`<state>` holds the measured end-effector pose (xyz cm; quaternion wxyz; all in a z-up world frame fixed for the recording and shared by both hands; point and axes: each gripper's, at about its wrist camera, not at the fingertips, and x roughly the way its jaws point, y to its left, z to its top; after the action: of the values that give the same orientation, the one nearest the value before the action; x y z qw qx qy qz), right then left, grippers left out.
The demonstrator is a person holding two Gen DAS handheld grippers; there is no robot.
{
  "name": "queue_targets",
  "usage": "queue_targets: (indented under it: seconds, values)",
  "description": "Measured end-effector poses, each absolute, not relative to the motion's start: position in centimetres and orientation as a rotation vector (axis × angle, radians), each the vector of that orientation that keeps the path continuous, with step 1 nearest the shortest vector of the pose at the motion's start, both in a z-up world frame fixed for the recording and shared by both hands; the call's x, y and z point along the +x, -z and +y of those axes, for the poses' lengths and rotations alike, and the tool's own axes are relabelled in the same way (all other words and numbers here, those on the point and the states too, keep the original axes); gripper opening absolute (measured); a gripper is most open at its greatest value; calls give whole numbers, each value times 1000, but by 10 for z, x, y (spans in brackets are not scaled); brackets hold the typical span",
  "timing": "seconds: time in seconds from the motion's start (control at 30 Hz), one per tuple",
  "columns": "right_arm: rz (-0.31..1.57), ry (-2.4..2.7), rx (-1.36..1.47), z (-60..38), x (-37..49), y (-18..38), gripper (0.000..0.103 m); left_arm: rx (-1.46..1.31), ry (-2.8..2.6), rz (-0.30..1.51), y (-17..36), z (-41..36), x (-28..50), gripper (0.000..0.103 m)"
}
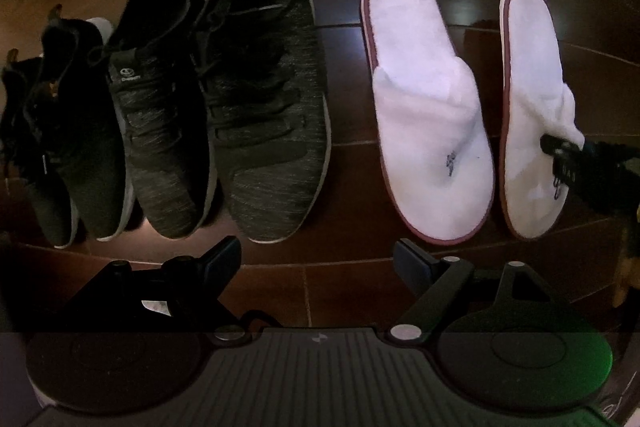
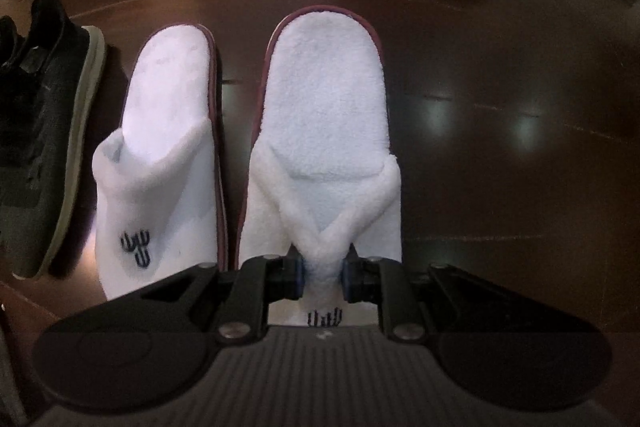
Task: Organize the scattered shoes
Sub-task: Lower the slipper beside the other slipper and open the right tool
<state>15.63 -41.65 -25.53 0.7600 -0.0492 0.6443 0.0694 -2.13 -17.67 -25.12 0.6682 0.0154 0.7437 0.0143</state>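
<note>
Two white terry slippers with maroon trim lie side by side on the floor, toes towards me. My right gripper (image 2: 323,273) is shut on the pinched upper of the right slipper (image 2: 324,107), just above its embroidered logo. The left slipper (image 2: 160,155) rests untouched beside it. In the left wrist view both slippers show, left slipper (image 1: 420,87) and right slipper (image 1: 528,87), with the right gripper (image 1: 554,149) reaching in from the right edge. My left gripper (image 1: 318,259) hovers open over bare floor in front of the row, holding nothing.
Several dark knit sneakers (image 1: 264,99) stand in a row left of the slippers, toes towards me; the nearest one (image 2: 44,131) shows at the right wrist view's left edge. The glossy dark wooden floor (image 2: 500,147) stretches right of the slippers.
</note>
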Motion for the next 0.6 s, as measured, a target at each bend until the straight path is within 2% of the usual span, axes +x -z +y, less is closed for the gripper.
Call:
queue_targets:
  seconds: [0.3, 0.43, 0.6]
  values:
    - [1425, -156, -129, -431, 144, 226, 19, 2, -42, 1686, 251, -166, -14, 87]
    - [1424, -167, -162, -460, 93, 196, 19, -4, -37, 1692, 251, -164, -12, 87]
    - [1428, -162, -169, -462, 96, 192, 19, -12, -37, 1693, 249, -161, -9, 87]
